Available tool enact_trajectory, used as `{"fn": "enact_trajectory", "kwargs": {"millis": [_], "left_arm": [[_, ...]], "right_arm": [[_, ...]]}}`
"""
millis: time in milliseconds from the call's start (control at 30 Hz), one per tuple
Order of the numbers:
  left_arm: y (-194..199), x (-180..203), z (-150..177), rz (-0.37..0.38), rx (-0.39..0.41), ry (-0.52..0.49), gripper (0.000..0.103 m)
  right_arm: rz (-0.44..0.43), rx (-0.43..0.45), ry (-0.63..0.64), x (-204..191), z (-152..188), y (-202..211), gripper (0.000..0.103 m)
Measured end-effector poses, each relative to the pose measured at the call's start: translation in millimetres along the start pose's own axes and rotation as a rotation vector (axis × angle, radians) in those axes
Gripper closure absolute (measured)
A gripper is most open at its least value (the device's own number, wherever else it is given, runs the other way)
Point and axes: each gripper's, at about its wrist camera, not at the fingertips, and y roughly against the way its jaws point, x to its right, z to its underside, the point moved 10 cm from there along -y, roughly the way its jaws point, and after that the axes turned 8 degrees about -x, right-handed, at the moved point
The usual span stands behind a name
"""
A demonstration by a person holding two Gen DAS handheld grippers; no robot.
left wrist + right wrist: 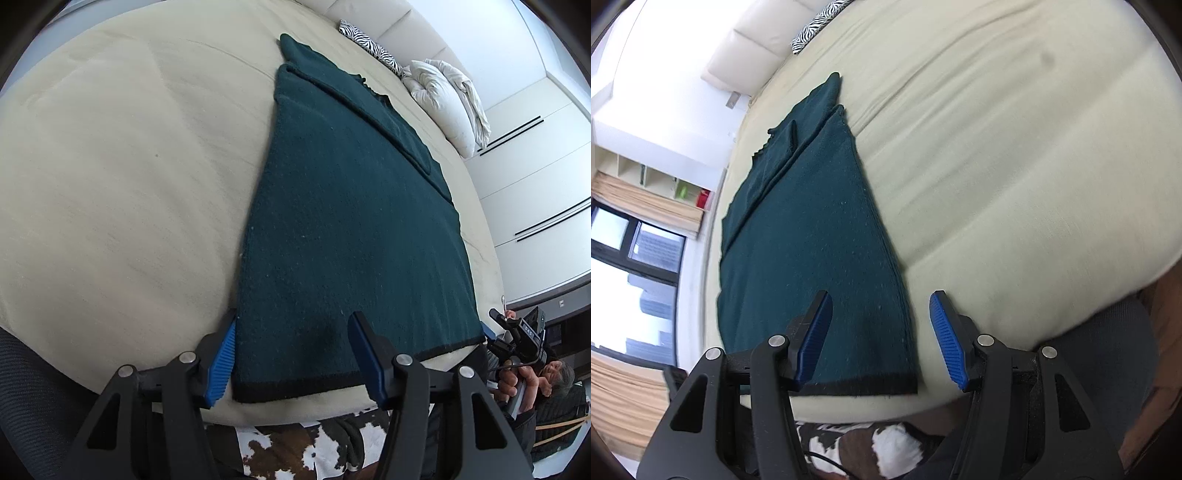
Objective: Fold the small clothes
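On the cream bed (110,184), green garment (351,221) lengthwise, black hem nearest, both tongs (291,354) (881,339) half-open, empty.

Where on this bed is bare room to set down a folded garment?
Bare cream bed lies wide left of the green garment in the left view. Crowded: the narrow strip beyond it, by the white duvet and zebra cushion.

Garment (343,206) flat on bed (122,177), pillows (443,99) behind (far edge).
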Motion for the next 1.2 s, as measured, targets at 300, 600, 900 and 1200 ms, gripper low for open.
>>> {"fn": "enact_trajectory", "kwargs": {"millis": [300,600,900,1200], "left_arm": [[0,-8,10,-0.021,-0.033,-0.012,0.072],[3,-11,20,-0.02,-0.051,-0.008,0.096],[33,11,12,0.074,0.005,-0.031,0.097],[81,47,-34,0.292,0.13,-0.014,0.097]], "right_arm": [[0.023,-0.079,0.03,-7,18,-9,0.049],[0.011,-0.117,0.015,-1,19,-16,0.081],[-0.051,-0.11,0.124,-39,23,-4,0.096],[-0.252,-0.026,0.181,-112,-20,15,0.097]]}}
